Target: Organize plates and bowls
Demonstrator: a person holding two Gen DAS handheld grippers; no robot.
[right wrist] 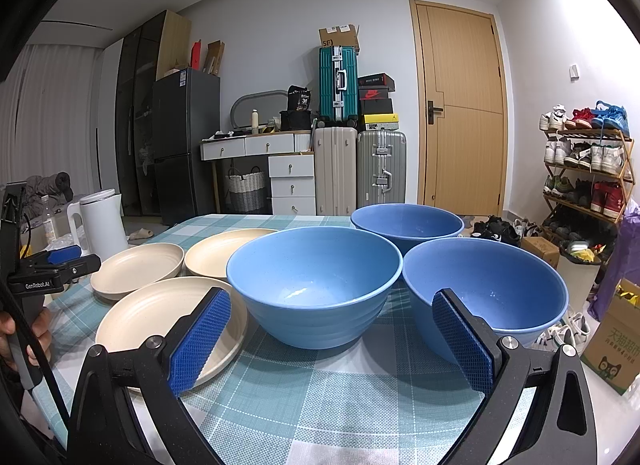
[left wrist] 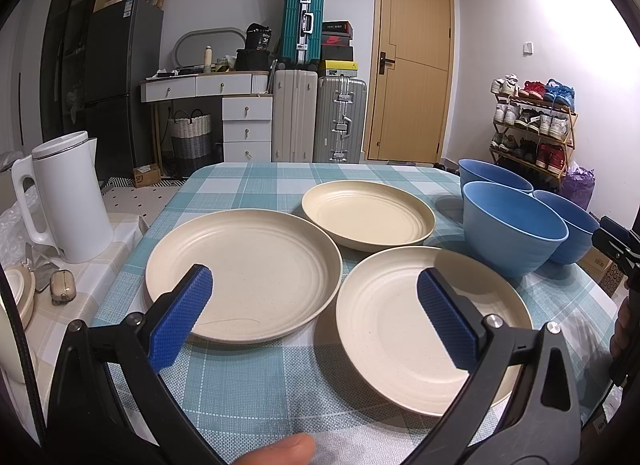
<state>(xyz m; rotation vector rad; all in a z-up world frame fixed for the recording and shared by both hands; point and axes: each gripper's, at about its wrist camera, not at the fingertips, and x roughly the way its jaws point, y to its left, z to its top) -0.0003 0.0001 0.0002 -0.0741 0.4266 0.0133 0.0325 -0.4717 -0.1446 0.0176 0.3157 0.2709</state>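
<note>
— What sits on the counter (left wrist: 256, 381)?

— From my left hand-held gripper (left wrist: 316, 297), three round cream plates, matte and speckled with ridged rims, lie on a blue-and-white checked woven cloth: a near left plate (left wrist: 244, 273), a near right plate (left wrist: 404, 337) and a far plate (left wrist: 368, 213). Right of them stand three smooth blue bowls with ribbed outer walls. A white kettle (left wrist: 68, 197) stands far left.

— And your grippers?

— I see both spread wide and empty, their blue knurled pads (left wrist: 180, 317) well apart. The right hand-held gripper (right wrist: 332, 329) hovers before the near left bowl (right wrist: 316, 281), with the near right bowl (right wrist: 484, 293) just beside it and the far bowl (right wrist: 408, 225) behind.
</note>
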